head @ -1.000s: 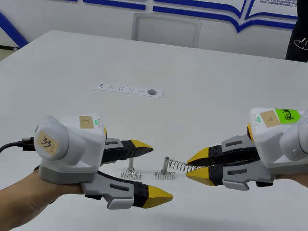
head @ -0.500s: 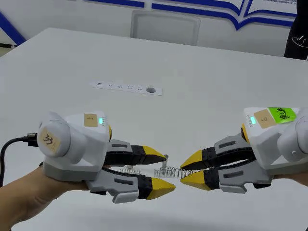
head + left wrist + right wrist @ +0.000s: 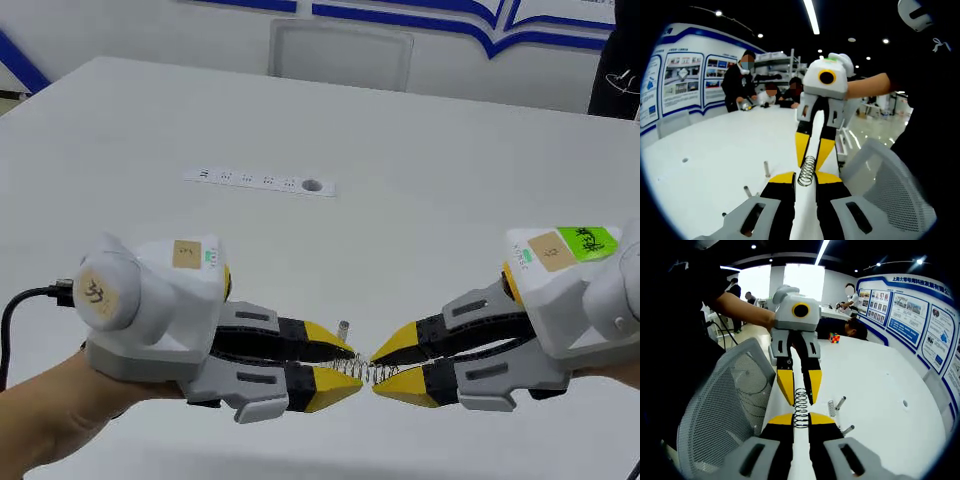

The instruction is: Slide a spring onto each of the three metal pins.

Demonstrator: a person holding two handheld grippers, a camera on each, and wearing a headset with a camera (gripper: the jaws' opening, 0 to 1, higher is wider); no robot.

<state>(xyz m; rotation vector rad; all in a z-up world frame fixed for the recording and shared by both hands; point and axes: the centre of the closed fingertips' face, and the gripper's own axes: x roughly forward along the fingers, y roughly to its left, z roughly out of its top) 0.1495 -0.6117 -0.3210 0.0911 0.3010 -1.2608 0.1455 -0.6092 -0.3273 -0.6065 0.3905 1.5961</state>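
Spring (image 3: pixel 366 371) — pinched at both ends by left gripper (image 3: pixel 352 367) and right gripper (image 3: pixel 379 372); right gripper view adds two pins (image 3: pixel 840 403).

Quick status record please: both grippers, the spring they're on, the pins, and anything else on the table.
left gripper: shut on one end of the spring
right gripper: shut on its other end
spring: held level between both grippers, above the table
pins: two in right gripper view, standing on table, bare
second spring: on table beside a pin
power strip: farther back on table
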